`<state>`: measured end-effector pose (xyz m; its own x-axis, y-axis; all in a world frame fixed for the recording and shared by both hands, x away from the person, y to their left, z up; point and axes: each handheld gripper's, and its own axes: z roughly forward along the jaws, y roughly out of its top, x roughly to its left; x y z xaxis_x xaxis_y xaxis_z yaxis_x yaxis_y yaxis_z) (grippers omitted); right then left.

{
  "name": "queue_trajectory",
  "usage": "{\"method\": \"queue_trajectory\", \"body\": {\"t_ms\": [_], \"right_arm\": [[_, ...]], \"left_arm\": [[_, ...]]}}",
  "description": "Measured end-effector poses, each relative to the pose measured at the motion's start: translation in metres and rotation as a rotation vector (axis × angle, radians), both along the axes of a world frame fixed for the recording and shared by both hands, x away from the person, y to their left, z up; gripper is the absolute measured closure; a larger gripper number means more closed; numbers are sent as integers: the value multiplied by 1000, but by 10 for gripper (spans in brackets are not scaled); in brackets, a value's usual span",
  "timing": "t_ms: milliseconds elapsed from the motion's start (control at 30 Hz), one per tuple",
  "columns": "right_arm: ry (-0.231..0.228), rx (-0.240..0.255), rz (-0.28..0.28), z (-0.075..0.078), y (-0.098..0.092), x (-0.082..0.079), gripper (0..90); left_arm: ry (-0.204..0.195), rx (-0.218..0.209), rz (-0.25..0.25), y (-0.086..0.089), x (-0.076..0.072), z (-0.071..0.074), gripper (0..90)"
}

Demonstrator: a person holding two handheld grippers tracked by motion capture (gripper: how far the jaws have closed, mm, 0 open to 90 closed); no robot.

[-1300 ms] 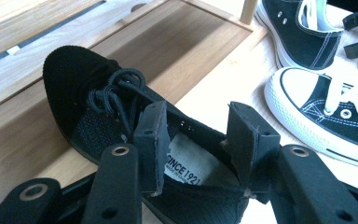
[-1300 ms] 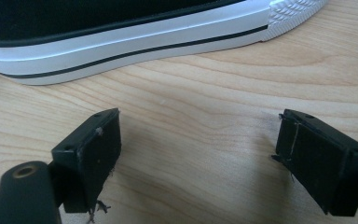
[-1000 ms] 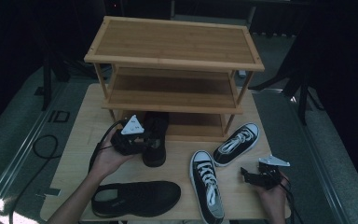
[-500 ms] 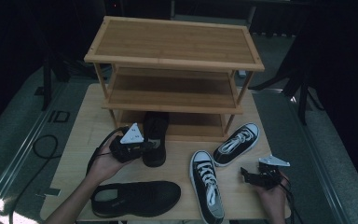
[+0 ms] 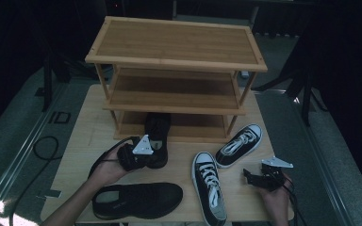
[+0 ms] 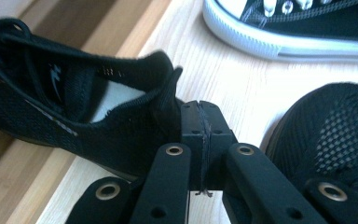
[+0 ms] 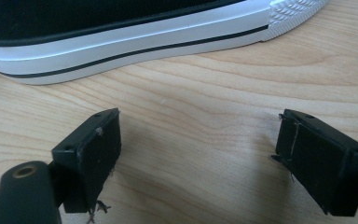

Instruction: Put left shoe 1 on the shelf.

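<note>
Nearest the person, a black mesh shoe (image 5: pixel 136 200) lies on its sole along the near edge of the wooden table (image 5: pixel 82 141). Beside it is a black-and-white sneaker (image 5: pixel 209 188), toe towards the person. Neither has moved since a second ago.

The right gripper (image 5: pixel 248 175) rests in the person's right hand at the near right of the table, where it was a second ago. Its jaws stand wide apart with bare wood between them. In the right gripper view the sneaker's white sole runs just beyond them.

The left gripper (image 5: pixel 147 157) has changed. A second ago it was held higher, over the second black shoe (image 5: pixel 156 136). Now it has come down to that shoe's heel, and its jaws have just been closing. In the left gripper view the pads are pressed together along one seam, and the heel collar lies against the pad on the left. Whether any fabric is pinched at the far tips cannot be made out.

That shoe stands on the table with its toe under the lowest shelf of the bamboo shoe rack (image 5: pixel 176 70) and its heel towards the person. From above, the gripper body and its grey plate cover the heel.

Further right, a second black-and-white sneaker (image 5: pixel 240 143) lies at an angle by the rack's front right leg, unmoved. The rack's three shelves carry nothing that shows, though the back of the lowest shelf is in shadow. Beyond the table the room is too dark to read.
</note>
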<state>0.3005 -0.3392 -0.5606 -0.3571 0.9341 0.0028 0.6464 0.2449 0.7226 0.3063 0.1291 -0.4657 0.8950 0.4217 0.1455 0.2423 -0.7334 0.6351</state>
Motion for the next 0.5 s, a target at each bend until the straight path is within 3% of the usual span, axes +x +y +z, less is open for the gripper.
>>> {"method": "queue_trajectory", "body": {"t_ms": [200,367,500], "right_arm": [[0,0,0,0,0,0,139],[0,0,0,0,0,0,139],[0,0,0,0,0,0,139]], "left_arm": [[24,87,-39,-7,3,-13,900],[22,106,-49,-8,4,-16,900],[-5,117,-28,-7,7,-18,900]]}}
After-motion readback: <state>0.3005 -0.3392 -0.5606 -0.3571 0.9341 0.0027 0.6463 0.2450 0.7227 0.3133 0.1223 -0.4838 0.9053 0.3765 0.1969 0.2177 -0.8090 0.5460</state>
